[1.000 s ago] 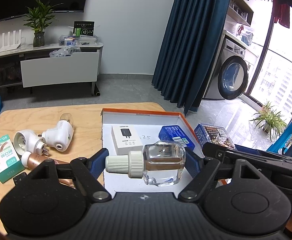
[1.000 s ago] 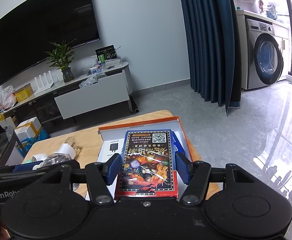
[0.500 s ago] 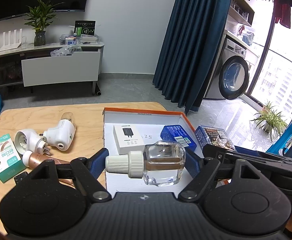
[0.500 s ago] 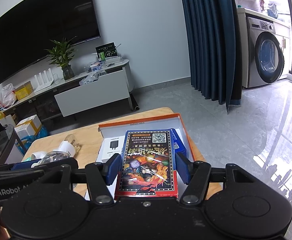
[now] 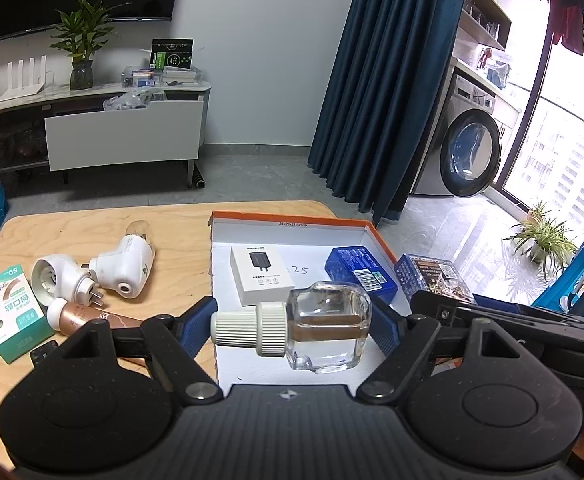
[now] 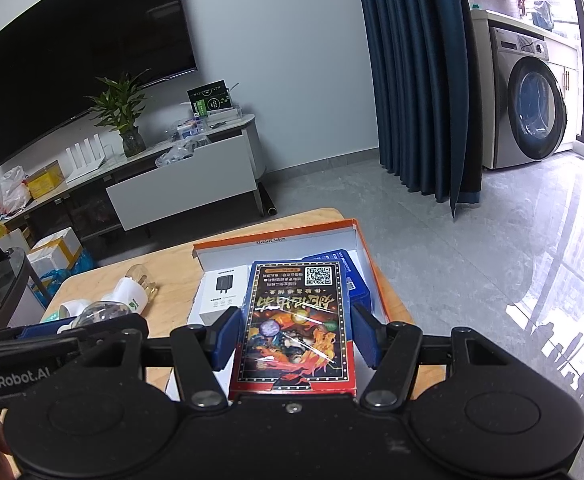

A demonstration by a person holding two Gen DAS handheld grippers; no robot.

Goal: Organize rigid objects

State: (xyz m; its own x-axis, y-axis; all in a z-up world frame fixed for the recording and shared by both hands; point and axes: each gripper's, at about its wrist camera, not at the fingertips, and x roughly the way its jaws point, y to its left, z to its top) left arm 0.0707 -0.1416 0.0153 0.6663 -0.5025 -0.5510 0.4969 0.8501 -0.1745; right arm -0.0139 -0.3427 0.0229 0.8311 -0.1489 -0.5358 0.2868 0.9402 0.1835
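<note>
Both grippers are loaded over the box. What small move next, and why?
Probably lower the left gripper and set the glass bottle on the bare near part of the orange-edged box. The bottle is clamped sideways above that patch, while the white charger box and blue box fill the far half. The right gripper can wait with its card box.

The left gripper (image 5: pixel 290 320) clasps a glass bottle (image 5: pixel 324 328) (lying sideways) above the tray (image 5: pixel 292 220).

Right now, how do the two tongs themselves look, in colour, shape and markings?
Both tongs, left and right, are matte black plastic: two round discs at the base, angular linkage arms with silver pivot screws, and blue fingers. White "GenRobot.AI" lettering marks the left one's side. No cables or sleeves show.
</note>
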